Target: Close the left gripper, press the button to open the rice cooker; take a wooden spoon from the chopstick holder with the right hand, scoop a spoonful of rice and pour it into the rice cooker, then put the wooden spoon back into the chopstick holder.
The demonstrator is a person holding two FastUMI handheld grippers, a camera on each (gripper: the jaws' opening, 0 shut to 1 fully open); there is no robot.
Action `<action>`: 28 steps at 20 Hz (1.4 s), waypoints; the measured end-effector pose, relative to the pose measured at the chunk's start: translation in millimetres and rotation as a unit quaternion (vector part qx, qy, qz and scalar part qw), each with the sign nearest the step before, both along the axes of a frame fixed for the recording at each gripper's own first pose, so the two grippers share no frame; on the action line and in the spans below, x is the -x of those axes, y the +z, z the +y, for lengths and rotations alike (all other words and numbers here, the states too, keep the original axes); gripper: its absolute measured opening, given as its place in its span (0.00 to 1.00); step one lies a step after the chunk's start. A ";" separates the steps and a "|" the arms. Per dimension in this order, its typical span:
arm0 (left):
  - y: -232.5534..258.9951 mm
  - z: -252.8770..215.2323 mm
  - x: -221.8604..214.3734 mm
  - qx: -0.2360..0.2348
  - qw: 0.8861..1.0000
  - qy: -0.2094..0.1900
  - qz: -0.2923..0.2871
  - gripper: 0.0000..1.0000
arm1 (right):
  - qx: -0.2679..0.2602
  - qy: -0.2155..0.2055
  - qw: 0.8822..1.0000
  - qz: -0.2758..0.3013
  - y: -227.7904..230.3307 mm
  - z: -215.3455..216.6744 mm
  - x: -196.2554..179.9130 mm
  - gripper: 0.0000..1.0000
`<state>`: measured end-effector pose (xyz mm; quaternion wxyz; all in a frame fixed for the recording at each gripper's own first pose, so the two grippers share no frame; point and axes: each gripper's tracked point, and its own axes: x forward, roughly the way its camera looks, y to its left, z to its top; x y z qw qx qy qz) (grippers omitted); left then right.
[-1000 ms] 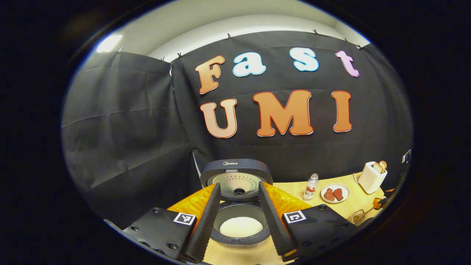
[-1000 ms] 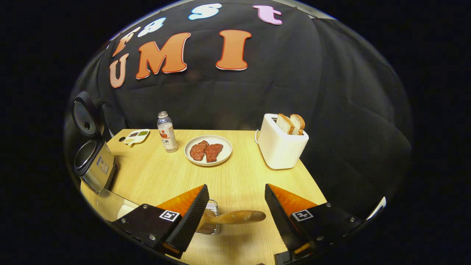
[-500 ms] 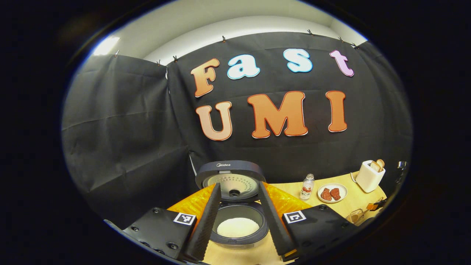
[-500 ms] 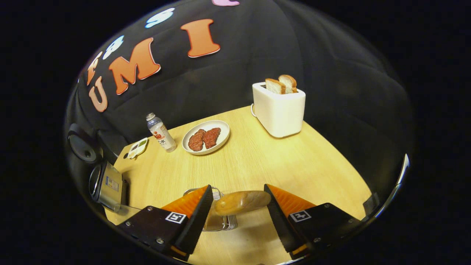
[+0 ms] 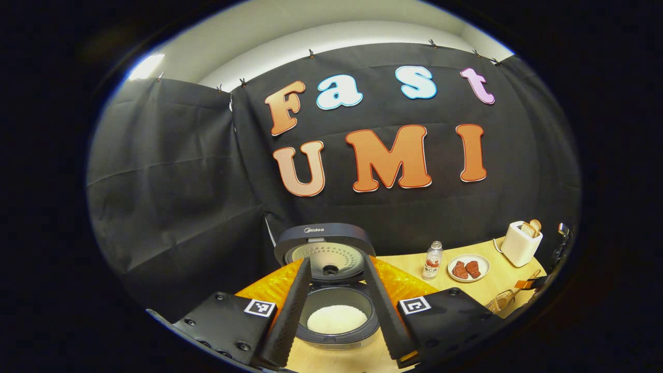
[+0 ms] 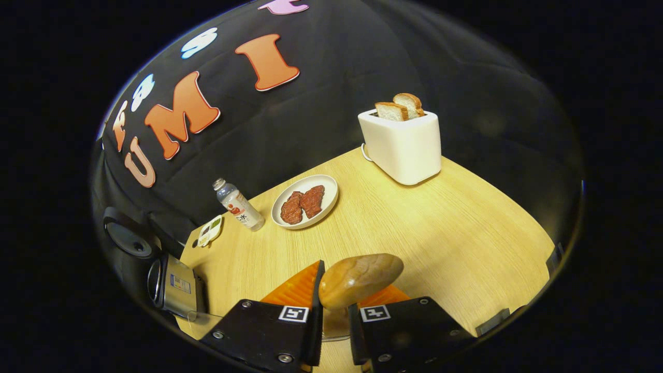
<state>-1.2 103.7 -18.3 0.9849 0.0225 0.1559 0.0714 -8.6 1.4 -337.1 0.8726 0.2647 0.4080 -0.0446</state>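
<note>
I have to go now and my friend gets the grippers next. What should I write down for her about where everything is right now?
Left gripper: open, holding nothing, in front of the rice cooker.
Right gripper: shut on the wooden spoon; spoon bowl sticks up past the fingers.
Rice cooker: lid up, white rice showing in the pot.
Done: cooker opened, spoon gripped.
Left: scoop a spoonful of rice, pour it into the cooker, put the spoon back in the chopstick holder.
</note>
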 end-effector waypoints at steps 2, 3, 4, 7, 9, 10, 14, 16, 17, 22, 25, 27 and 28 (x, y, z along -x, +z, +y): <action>-4.0 -0.2 1.2 0.011 1.000 -0.005 0.004 0.68 | -0.004 -0.005 1.000 -0.001 6.7 2.2 1.0 0.20; -7.7 -0.9 1.9 0.019 1.000 -0.007 0.006 0.72 | -0.001 -0.011 1.000 -0.010 12.2 -0.3 -1.4 0.20; -9.3 0.1 1.8 0.023 1.000 -0.008 0.007 0.72 | -0.002 -0.017 1.000 -0.021 21.8 -1.8 -4.0 0.20; -14.2 5.7 2.6 0.029 1.000 -0.008 0.007 0.72 | 0.002 -0.026 0.998 -0.060 53.0 -7.1 -7.5 0.19; -16.8 8.3 2.2 0.029 1.000 -0.007 0.006 0.72 | 0.003 -0.024 0.995 -0.094 76.7 -7.2 -10.7 0.20; -18.9 9.2 1.6 0.030 0.999 -0.007 0.006 0.72 | 0.005 -0.022 0.993 -0.113 91.6 -7.2 -13.4 0.19; -25.9 10.3 -3.1 0.047 0.999 -0.008 0.007 0.72 | 0.000 -0.001 0.986 -0.170 134.8 8.4 -11.6 0.24; -27.3 11.9 -5.7 0.055 0.998 -0.008 0.007 0.72 | -0.009 0.019 0.984 -0.177 146.4 24.7 -6.3 0.19; -29.5 11.9 -6.3 0.060 0.998 -0.008 0.008 0.72 | -0.010 0.027 0.986 -0.164 144.5 31.9 -2.7 0.19; -43.9 20.3 -5.5 0.067 0.998 0.002 0.021 0.72 | -0.030 0.099 0.986 -0.128 144.3 85.6 19.1 0.19; -50.7 26.6 -2.4 0.073 0.997 0.011 0.027 0.72 | -0.025 0.137 0.980 -0.140 150.4 109.5 23.3 0.18; -55.6 32.5 0.5 0.075 0.996 0.021 0.032 0.72 | -0.016 0.166 0.975 -0.148 149.0 125.6 27.8 0.18; -57.4 35.0 1.4 0.077 0.996 0.025 0.034 0.72 | -0.010 0.180 0.972 -0.151 144.5 133.5 28.8 0.18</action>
